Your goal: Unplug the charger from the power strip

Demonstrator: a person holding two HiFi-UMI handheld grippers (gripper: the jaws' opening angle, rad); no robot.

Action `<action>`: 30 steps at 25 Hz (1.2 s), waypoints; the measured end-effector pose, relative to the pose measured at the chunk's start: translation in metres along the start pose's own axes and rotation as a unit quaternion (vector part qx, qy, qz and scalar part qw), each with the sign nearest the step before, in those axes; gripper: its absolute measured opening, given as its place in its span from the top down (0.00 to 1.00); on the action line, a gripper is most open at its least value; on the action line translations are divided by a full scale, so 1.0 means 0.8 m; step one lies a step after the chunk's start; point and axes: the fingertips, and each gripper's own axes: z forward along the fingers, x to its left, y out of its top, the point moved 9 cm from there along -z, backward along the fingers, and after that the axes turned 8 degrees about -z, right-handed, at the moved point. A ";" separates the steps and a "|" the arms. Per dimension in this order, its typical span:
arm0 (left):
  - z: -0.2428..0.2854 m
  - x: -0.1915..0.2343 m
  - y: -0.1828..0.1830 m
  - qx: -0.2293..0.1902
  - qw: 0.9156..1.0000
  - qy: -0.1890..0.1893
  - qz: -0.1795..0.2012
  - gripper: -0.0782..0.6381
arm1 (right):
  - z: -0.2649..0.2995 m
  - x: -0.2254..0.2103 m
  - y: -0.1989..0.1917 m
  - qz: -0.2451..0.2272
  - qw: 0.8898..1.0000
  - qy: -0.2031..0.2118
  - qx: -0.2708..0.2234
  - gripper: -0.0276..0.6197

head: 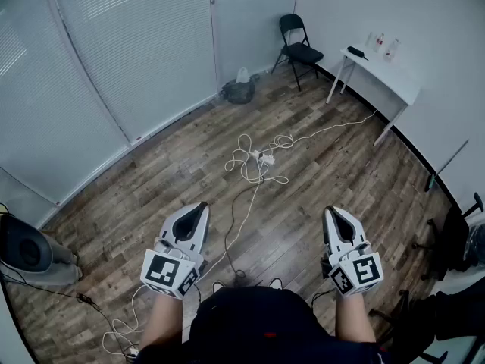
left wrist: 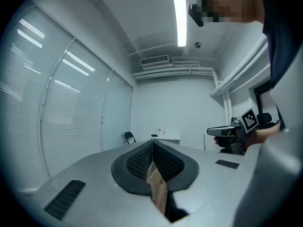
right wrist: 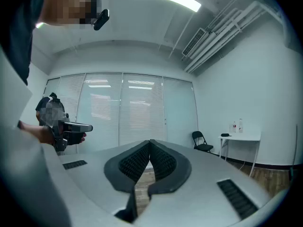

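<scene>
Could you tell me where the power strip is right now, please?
In the head view the power strip lies on the wooden floor near the centre, among loops of white cable, nearer than the folding chair.

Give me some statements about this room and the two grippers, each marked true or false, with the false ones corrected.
1. The left gripper and the right gripper are both shut and empty. True.
2. A black chair stands near the white table. True.
3. The power strip lies on the table. False: it lies on the wooden floor.
4. The right gripper touches the power strip. False: it is held level, well short of it.
</scene>
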 end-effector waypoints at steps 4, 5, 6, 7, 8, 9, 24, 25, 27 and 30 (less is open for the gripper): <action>0.003 -0.006 0.000 0.003 1.000 0.004 0.003 0.86 | -0.001 -0.006 -0.001 -0.002 1.000 0.002 0.000 0.92; 0.003 -0.007 0.000 0.004 1.000 0.005 0.004 0.86 | -0.001 -0.007 -0.001 -0.002 1.000 0.003 0.001 0.92; 0.003 -0.008 0.001 0.004 1.000 0.006 0.004 0.86 | -0.001 -0.008 -0.002 -0.001 1.000 0.003 0.002 0.92; 0.002 -0.008 0.001 0.005 1.000 0.006 0.004 0.86 | -0.001 -0.008 -0.003 -0.002 1.000 0.005 0.002 0.92; 0.002 -0.009 0.001 0.005 1.000 0.007 0.005 0.86 | 0.000 -0.007 -0.003 -0.002 1.000 0.007 0.003 0.92; 0.001 -0.009 0.001 0.006 1.000 0.007 0.006 0.86 | 0.001 -0.007 -0.003 -0.003 1.000 0.010 0.004 0.92; -0.032 0.041 -0.003 0.006 1.000 0.007 -0.009 0.86 | 0.035 0.044 0.003 0.013 0.999 0.029 0.014 0.92; -0.038 0.048 -0.005 0.006 1.000 0.006 -0.012 0.86 | 0.037 0.053 0.004 0.011 0.999 0.029 0.015 0.92; -0.049 0.062 -0.013 0.010 1.000 0.002 -0.018 0.86 | 0.041 0.070 0.002 0.007 0.999 0.027 0.021 0.92; -0.063 0.082 -0.027 0.025 0.999 -0.007 -0.019 0.86 | 0.048 0.095 -0.003 0.009 0.999 0.022 0.027 0.92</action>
